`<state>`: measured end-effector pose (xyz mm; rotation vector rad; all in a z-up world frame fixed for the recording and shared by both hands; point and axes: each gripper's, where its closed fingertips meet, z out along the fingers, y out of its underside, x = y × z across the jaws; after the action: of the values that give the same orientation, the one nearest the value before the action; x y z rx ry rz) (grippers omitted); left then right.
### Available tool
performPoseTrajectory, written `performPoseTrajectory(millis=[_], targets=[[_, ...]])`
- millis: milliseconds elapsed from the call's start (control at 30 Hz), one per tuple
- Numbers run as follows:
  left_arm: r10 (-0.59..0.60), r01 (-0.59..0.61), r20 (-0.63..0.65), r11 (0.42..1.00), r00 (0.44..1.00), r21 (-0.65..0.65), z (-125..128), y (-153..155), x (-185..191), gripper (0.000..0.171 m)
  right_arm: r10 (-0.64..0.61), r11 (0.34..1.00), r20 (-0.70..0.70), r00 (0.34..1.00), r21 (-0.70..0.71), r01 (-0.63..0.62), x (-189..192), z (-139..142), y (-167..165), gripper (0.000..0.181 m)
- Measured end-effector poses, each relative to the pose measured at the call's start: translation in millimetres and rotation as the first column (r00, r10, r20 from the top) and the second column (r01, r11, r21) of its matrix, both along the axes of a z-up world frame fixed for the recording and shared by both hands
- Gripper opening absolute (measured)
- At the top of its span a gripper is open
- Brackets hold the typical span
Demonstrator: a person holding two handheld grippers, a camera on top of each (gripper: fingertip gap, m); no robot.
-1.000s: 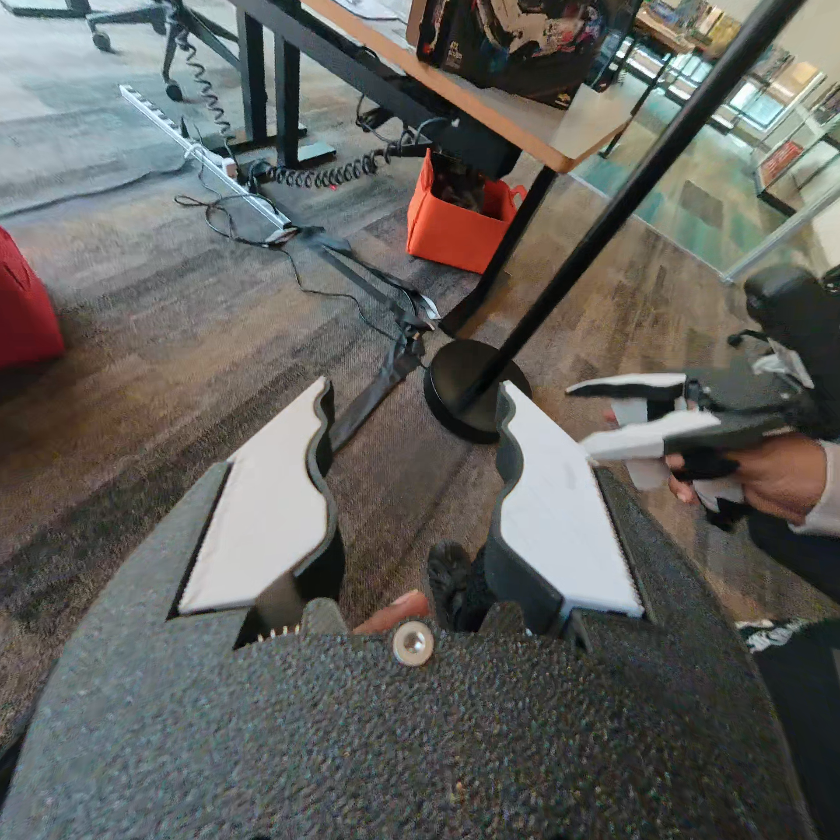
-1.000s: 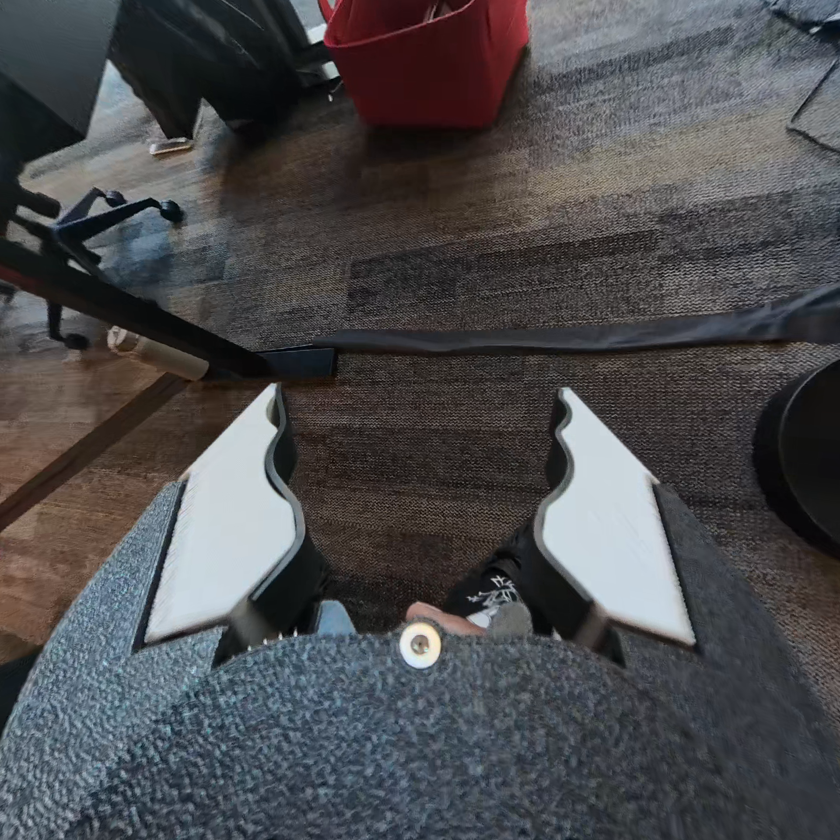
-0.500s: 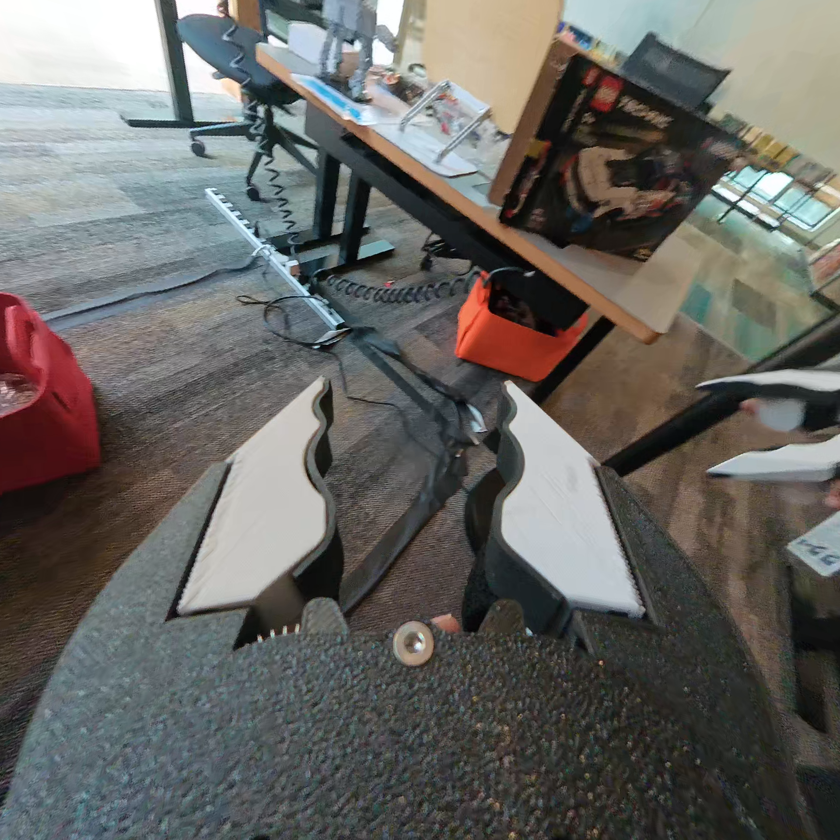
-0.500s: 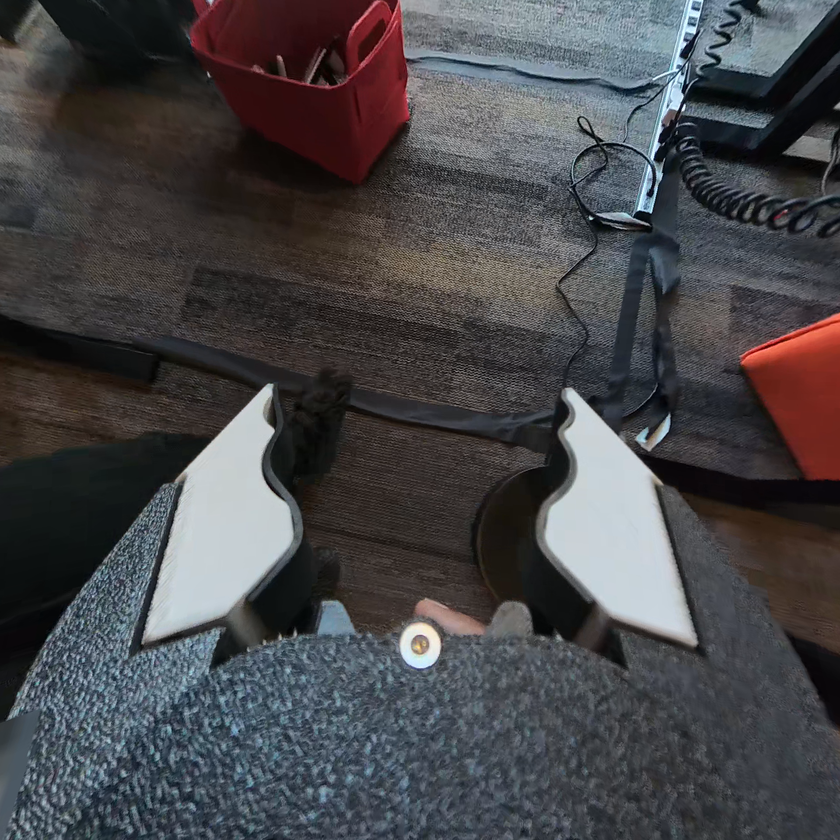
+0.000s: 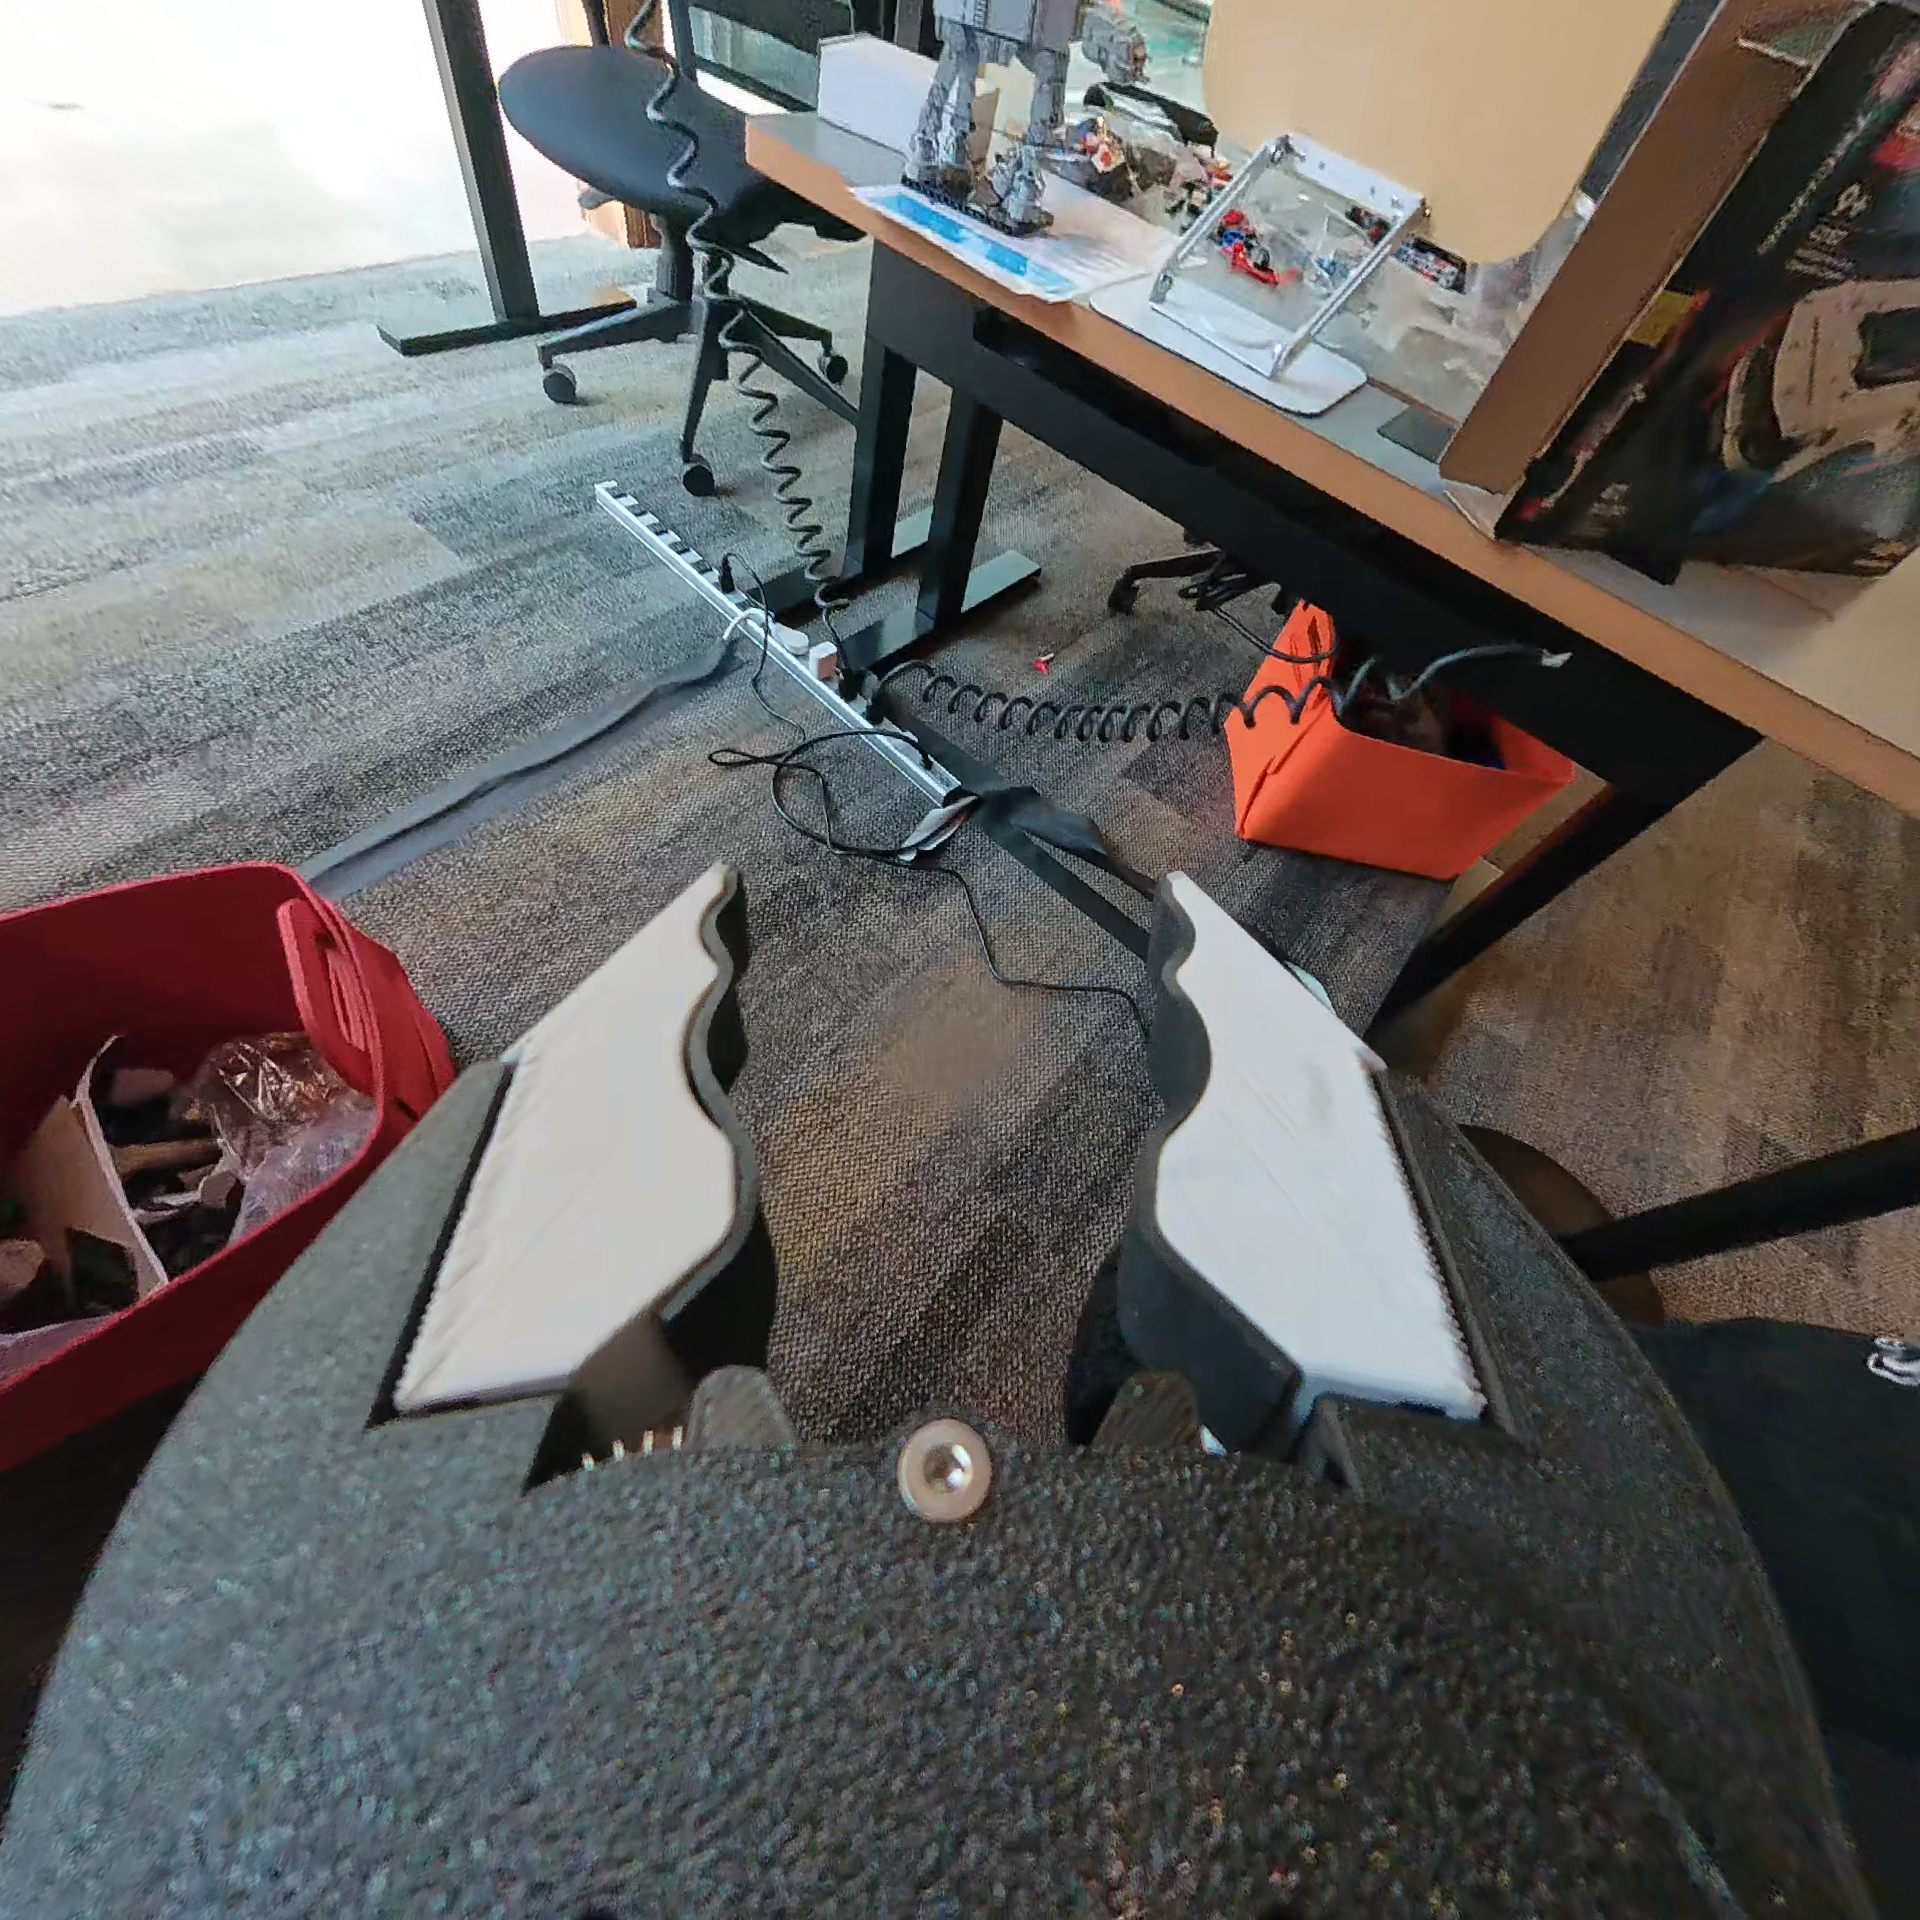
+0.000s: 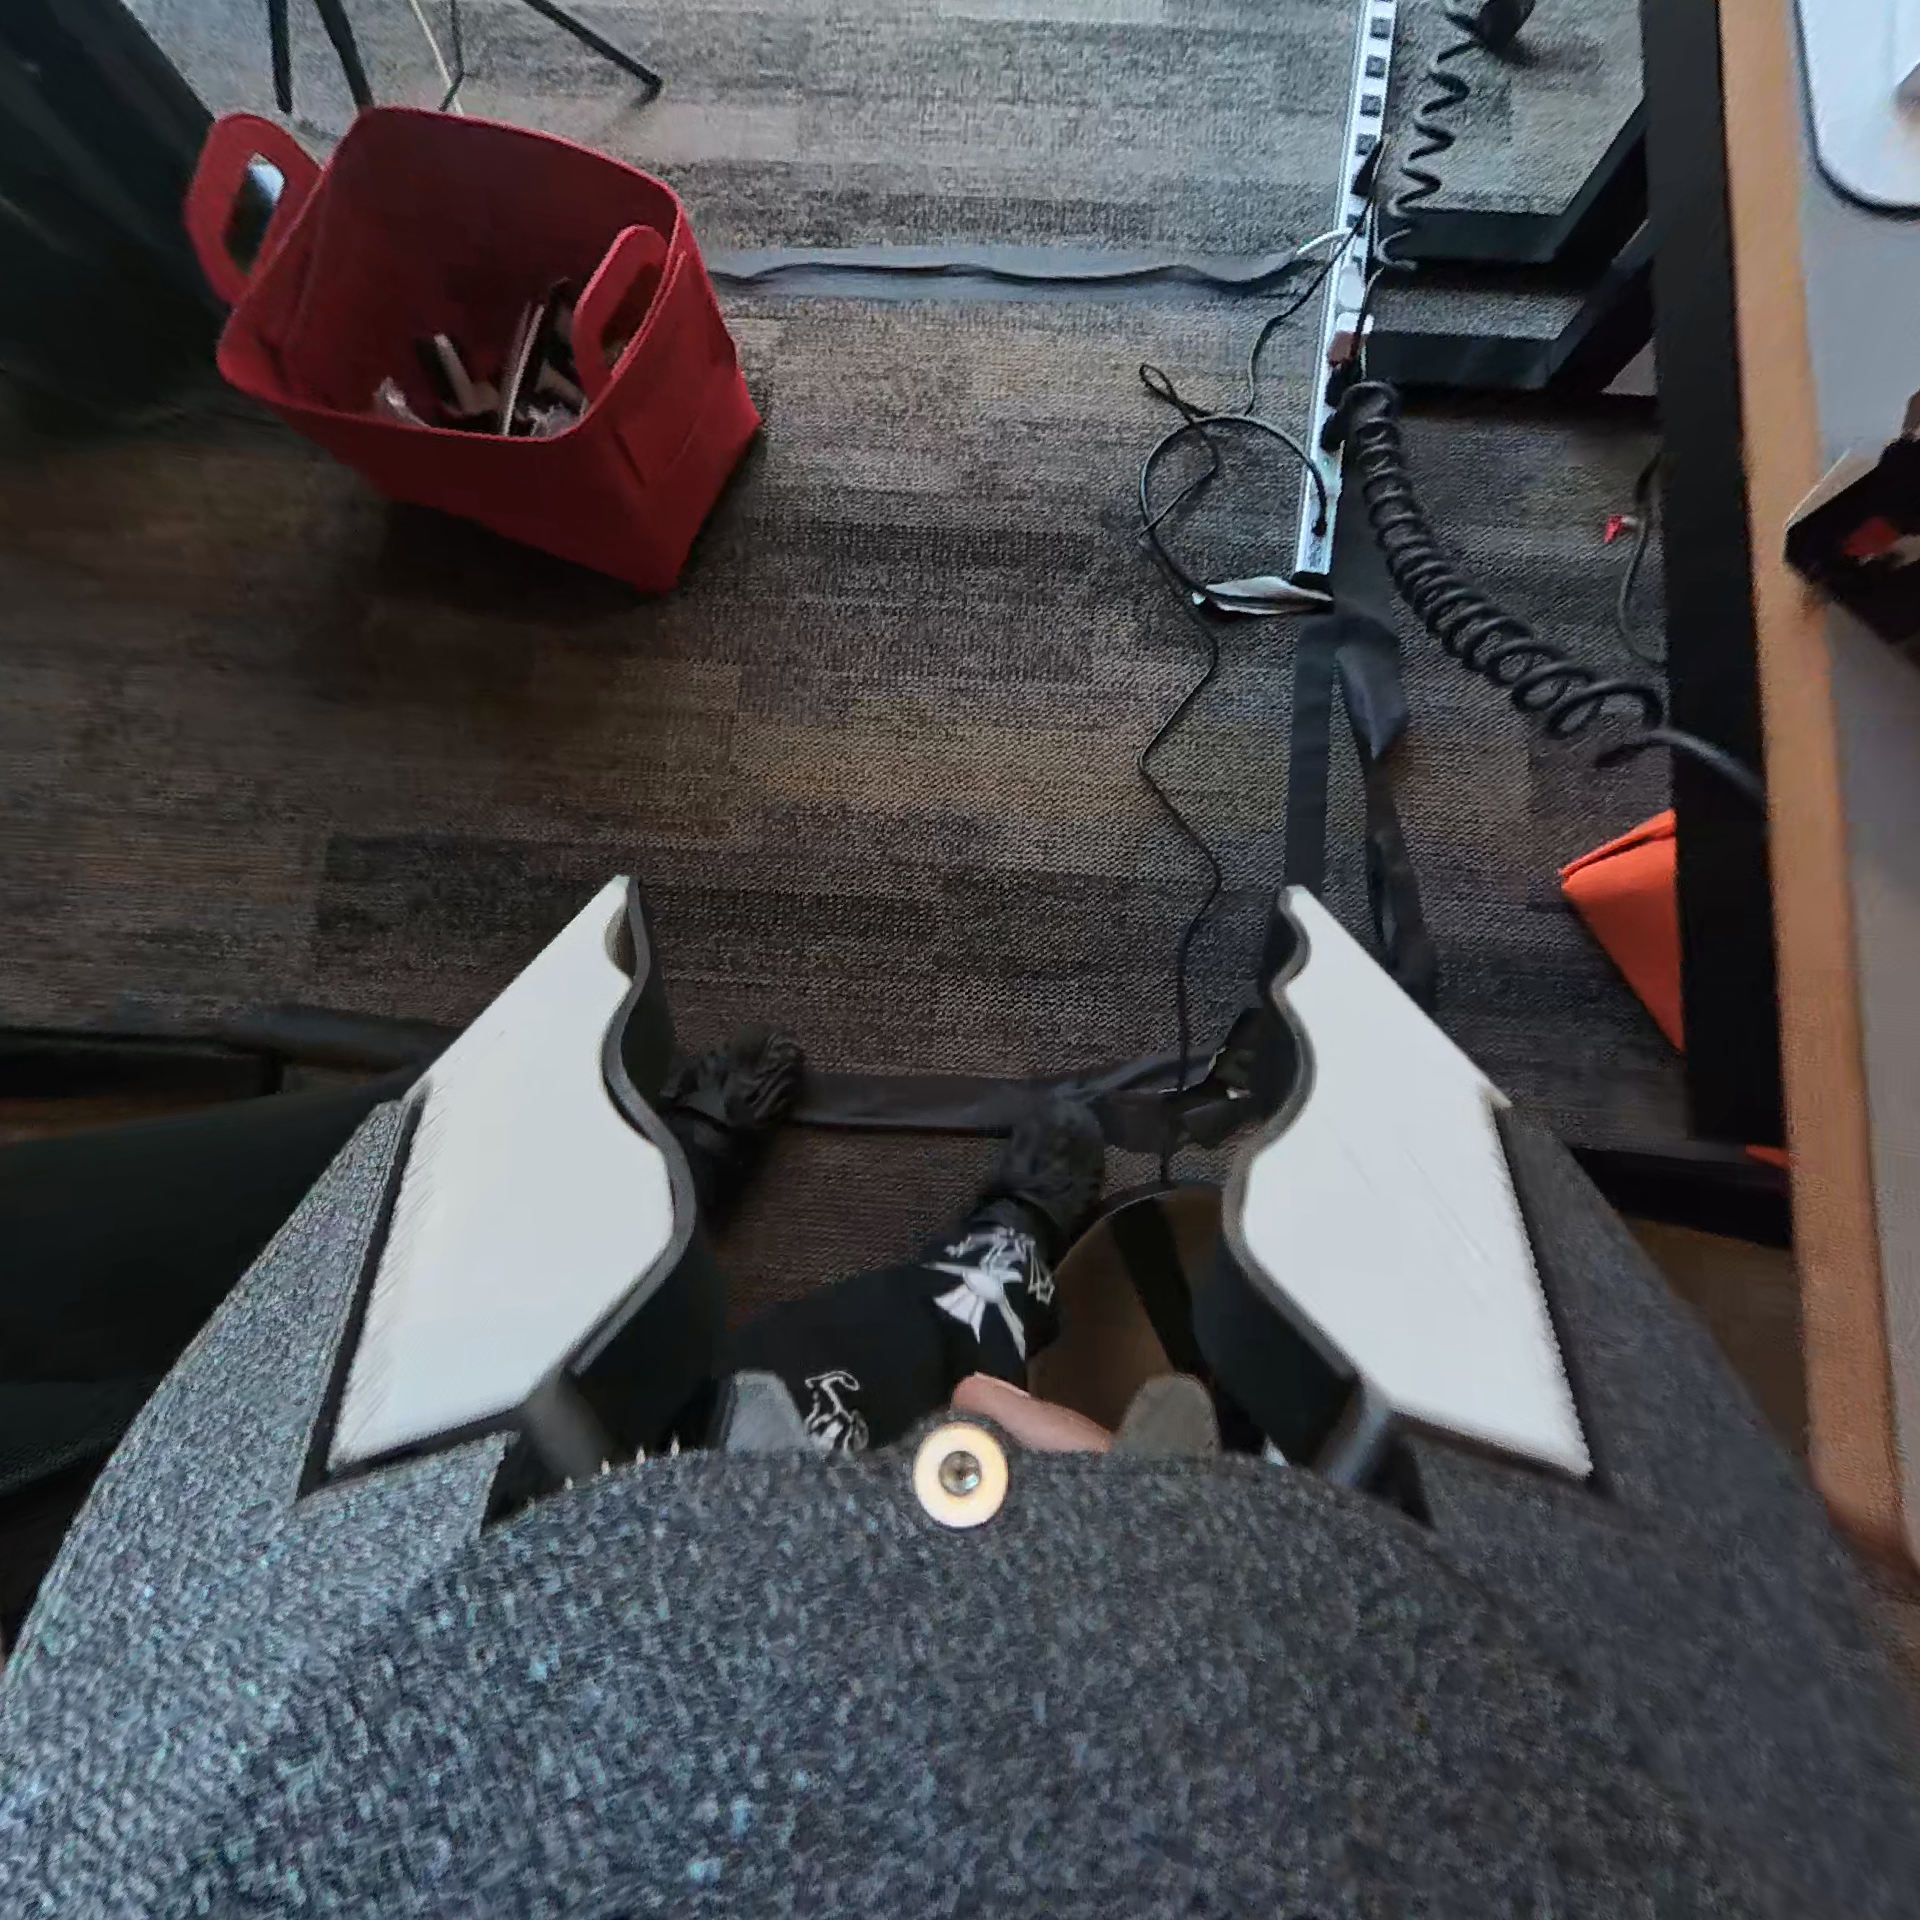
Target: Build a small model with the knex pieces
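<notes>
My left gripper (image 5: 951, 894) is open and empty, held above grey carpet and pointing toward a desk (image 5: 1299, 416). A red bin (image 5: 187, 997) with scraps of packaging stands to its left. An orange bin (image 5: 1371, 790) sits under the desk. My right gripper (image 6: 956, 904) is open and empty, pointing down at the carpet. Below it are a person's black slippers (image 6: 738, 1081) and a black printed trouser leg (image 6: 935, 1320). The red bin (image 6: 478, 343) lies ahead to its left. The orange bin (image 6: 1631, 914) shows at its right.
A white power strip (image 5: 769, 644) with a black coiled cable (image 5: 1060, 712) and thin wires lies on the floor. A black office chair (image 5: 665, 177) stands behind. The desk holds a grey brick model (image 5: 997, 104), a clear stand (image 5: 1278, 249) and a large box (image 5: 1745, 312). A black pole (image 5: 1745, 1210) crosses at right.
Both grippers have risen and tilted up. The left view now shows the desk top and the red bin; the right gripper has left that view. The right view has swung toward the desk.
</notes>
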<state>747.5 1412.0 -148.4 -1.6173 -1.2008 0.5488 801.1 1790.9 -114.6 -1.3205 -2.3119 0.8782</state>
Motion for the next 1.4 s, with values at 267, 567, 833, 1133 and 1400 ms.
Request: performPoseTrajectory(millis=[267,567,833,1133,1400], targets=[[0.026,-0.029,0.071,0.999,0.997,0.044,-37.4,9.7,-6.1,0.077,0.095,0.994,0.086,0.992,0.041,-0.099,-45.2,-24.7,7.7,0.115],[0.212,-0.208,0.129,0.977,0.969,-0.05,6.8,0.5,76.3,0.076,0.323,0.946,0.072,0.944,-0.011,-0.323,-90.2,-29.9,5.3,0.114],[0.51,-0.497,0.111,0.859,0.853,-0.124,66.5,44.0,165.7,0.076,0.418,0.904,-0.018,0.908,-0.087,-0.418,-93.0,-2.1,41.9,0.115],[0.266,-0.27,0.057,0.96,0.962,0.077,51.0,142.0,98.7,0.074,0.284,0.958,-0.017,0.959,0.056,-0.282,-45.6,36.7,141.1,0.115],[0.267,-0.27,-0.06,0.962,0.962,-0.033,80.4,90.4,153.5,0.076,0.583,0.809,0.062,0.81,0.051,-0.586,-36.3,6.3,63.8,0.115]])
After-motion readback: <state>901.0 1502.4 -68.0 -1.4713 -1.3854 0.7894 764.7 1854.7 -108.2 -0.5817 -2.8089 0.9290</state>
